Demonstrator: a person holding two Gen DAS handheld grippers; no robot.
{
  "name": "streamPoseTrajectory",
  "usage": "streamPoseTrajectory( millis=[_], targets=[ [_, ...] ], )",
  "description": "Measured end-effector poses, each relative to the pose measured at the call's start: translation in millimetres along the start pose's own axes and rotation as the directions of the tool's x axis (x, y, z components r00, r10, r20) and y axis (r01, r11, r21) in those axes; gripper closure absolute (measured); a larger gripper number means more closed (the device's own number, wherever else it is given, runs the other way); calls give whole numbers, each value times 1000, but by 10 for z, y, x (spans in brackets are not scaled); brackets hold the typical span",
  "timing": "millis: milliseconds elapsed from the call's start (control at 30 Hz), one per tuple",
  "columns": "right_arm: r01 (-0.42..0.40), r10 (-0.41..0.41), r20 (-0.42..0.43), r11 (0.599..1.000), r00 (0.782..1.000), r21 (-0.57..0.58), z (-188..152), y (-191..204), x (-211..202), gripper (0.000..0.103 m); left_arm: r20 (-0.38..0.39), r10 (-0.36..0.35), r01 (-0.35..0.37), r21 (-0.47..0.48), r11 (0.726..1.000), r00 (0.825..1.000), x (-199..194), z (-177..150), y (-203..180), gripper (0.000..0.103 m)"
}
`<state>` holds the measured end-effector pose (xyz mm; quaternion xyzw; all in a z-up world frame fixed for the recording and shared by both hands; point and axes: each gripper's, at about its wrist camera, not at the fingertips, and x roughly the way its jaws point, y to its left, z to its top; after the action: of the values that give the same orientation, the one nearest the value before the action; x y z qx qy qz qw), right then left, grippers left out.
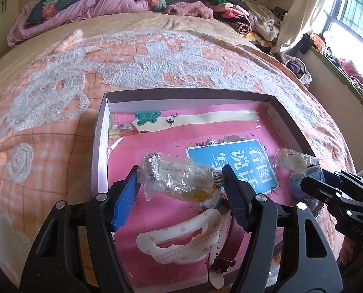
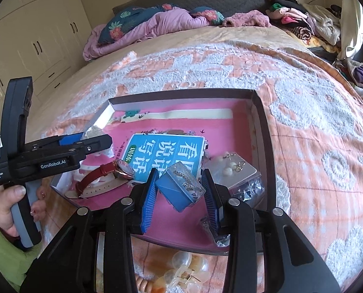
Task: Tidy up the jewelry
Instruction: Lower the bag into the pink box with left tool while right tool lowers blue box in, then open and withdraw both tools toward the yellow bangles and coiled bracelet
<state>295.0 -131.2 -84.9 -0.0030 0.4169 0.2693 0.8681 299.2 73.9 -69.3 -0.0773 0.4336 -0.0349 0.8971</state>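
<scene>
Looking along our left claw [image 1: 181, 185], we see its two blue pads pinching a crinkly clear bag [image 1: 179, 178] with jewelry inside, one pad on each end. The bag hangs just above a shallow box [image 1: 181, 95] that lies on the bed [image 1: 59, 92]. The box has a pink picture floor with a blue sign on it. Under the bag lie a white cloud-shaped card [image 1: 181, 244] and a dark red watch strap [image 1: 230, 249], side by side. Near the right wall of the box sits another small bag with pale beads [image 1: 293, 161]. Our right claw [image 1: 305, 183] pokes in from the right, holding something blue. Looking along our right claw [image 2: 180, 190], we see its pads pressed on a small blue box with a clear lid [image 2: 180, 188], tilted, with a thin chain inside. It hangs over the pink floor of the shallow box [image 2: 259, 127]. A red watch [image 2: 113, 173] lies to the left, and a bag of pearl earrings [image 2: 232, 168] lies just to the right. Our left hand [image 2: 8, 210] holds the other claw's handle at the left edge.
</scene>
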Motion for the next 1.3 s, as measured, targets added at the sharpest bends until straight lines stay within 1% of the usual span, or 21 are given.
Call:
streamPoseTrajectory(
  millis=[300,333,433,500,567,600,700,767,833,900,967,1033,1300],
  targets=[
    [-1,1,-9,1000,1000,15,-38,-19,-19,65,-2,9,-9,4,1000,1000,-3,-9,-19,43],
    [-5,5,0,1000,1000,20,-41,-20,-48,61,2,9,-9,3,1000,1000,-9,-8,-15,43],
    [-8,7,29,1000,1000,22,-28,-11,-163,55,13,11,-11,-3,1000,1000,-56,0,-6,42],
    [-4,3,47,1000,999,23,-21,-9,-248,52,21,19,-19,-5,1000,1000,-114,3,-10,36],
    [-2,0,67,1000,998,26,-22,-13,-341,45,32,19,-19,-5,1000,999,-192,2,-25,36],
    [1,-3,80,1000,997,31,-24,-18,-390,40,39,22,-22,-7,1000,999,-237,-2,-27,34],
    [2,-6,99,999,995,38,-25,-14,-509,38,56,29,-28,-7,1000,998,-355,-10,-59,27],
    [8,-12,118,999,993,39,-32,-5,-609,32,66,37,-37,-8,999,997,-435,-8,-89,23],
    [12,-18,136,999,991,41,-41,5,-694,24,78,50,-49,-15,999,996,-517,-13,-106,18],
    [22,-29,159,999,987,49,-56,14,-792,18,88,65,-64,-21,998,994,-590,-23,-118,12],
    [21,-30,175,998,984,52,-63,28,-873,17,98,70,-69,-21,997,993,-670,-31,-129,12],
    [26,-35,192,998,981,53,-69,49,-961,12,110,73,-71,-22,997,991,-758,-46,-142,10],
    [24,-30,240,999,970,31,-123,166,-1268,12,147,68,-66,-19,998,987,-1057,-137,-213,10]
  ],
)
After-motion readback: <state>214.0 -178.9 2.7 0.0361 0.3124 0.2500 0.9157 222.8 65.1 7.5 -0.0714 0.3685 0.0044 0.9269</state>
